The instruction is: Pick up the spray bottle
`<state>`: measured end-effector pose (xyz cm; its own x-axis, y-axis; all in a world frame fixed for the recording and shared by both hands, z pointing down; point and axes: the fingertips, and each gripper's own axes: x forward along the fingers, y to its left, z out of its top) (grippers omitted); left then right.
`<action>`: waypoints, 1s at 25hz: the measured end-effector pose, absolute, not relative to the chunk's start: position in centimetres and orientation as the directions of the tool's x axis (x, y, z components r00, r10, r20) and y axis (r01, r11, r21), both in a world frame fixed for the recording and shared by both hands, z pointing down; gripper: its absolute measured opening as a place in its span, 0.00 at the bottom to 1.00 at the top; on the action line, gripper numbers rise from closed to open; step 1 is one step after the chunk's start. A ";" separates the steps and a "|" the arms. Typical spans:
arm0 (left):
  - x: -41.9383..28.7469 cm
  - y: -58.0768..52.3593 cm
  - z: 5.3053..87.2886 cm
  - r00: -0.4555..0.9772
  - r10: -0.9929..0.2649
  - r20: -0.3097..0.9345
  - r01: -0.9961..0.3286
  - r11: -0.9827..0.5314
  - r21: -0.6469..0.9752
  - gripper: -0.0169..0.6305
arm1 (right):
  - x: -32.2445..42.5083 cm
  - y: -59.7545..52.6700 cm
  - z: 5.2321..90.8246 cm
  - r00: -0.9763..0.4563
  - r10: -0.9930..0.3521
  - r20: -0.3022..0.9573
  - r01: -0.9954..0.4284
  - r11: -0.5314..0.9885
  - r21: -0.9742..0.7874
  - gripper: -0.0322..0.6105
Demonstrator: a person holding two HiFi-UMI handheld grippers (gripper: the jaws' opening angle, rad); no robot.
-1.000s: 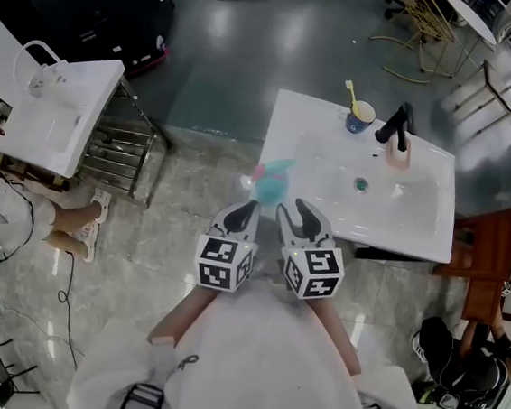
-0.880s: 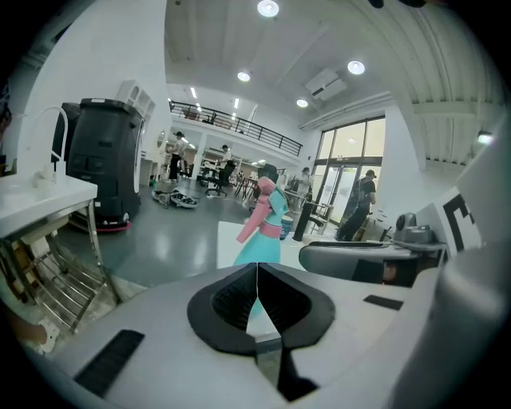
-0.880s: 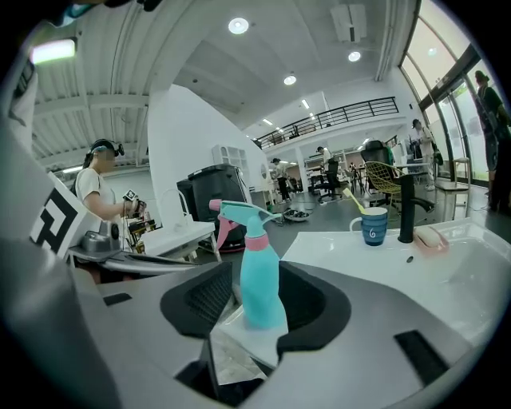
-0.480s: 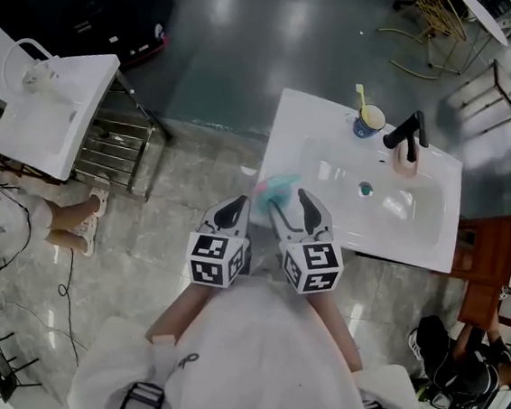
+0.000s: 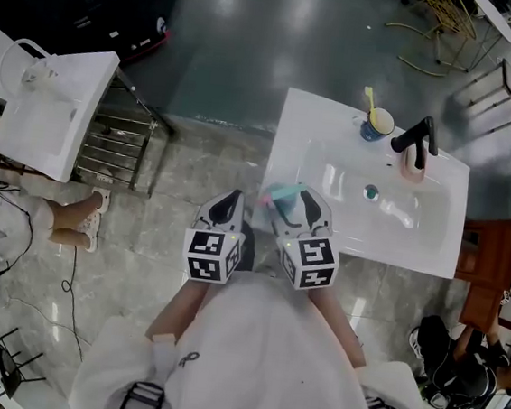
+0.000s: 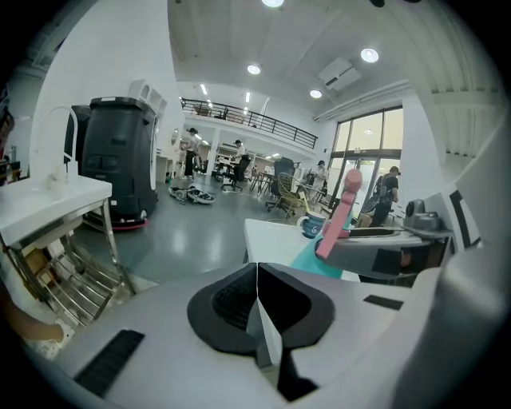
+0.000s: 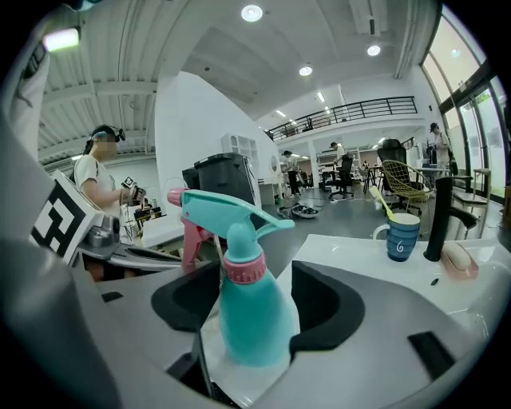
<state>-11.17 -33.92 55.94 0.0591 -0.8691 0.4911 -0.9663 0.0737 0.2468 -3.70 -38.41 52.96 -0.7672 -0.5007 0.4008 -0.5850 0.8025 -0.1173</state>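
A teal spray bottle (image 5: 277, 193) with a pink collar and trigger stands at the near left corner of the white sink top (image 5: 302, 122). In the right gripper view the bottle (image 7: 247, 315) stands upright between my right gripper's (image 7: 254, 289) jaws. They are opening wide, and a gap shows on the bottle's left side. In the head view the right gripper (image 5: 290, 206) straddles the bottle. My left gripper (image 5: 232, 202) hangs just left of it over the floor, jaws shut and empty. Its own view (image 6: 257, 275) shows the bottle (image 6: 316, 260) at its right, partly behind the right gripper.
On the sink top stand a blue cup with a toothbrush (image 5: 377, 124), a black faucet (image 5: 417, 137) and a pink thing (image 5: 414, 168) beside it. A second white basin (image 5: 57, 106) on a metal rack (image 5: 120, 150) stands to the left. A person's feet (image 5: 72, 225) show nearby.
Both grippers have moved forward to the sink's corner. The right jaws have spread wider and come round the bottle, which earlier stood ahead of both grippers.
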 end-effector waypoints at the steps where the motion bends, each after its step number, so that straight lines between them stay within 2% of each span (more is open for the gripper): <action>1: -11.4 -34.1 56.0 0.056 -0.869 0.492 -0.966 0.078 0.248 0.07 | -3.9 -38.6 53.0 -0.769 -0.498 0.402 -0.583 0.804 -0.118 0.47; 15: -13.4 -37.4 56.2 0.089 -0.865 0.494 -0.967 0.043 0.250 0.07 | -6.8 -40.4 53.0 -0.770 -0.497 0.399 -0.572 0.815 -0.088 0.47; 18: -13.4 -38.3 56.3 0.105 -0.864 0.492 -0.967 0.026 0.252 0.07 | -6.9 -40.5 53.0 -0.764 -0.505 0.402 -0.577 0.813 -0.076 0.43; 25: -13.7 -39.3 56.5 0.141 -0.859 0.493 -0.965 -0.008 0.262 0.07 | -7.2 -40.6 53.3 -0.749 -0.512 0.420 -0.590 0.804 -0.071 0.42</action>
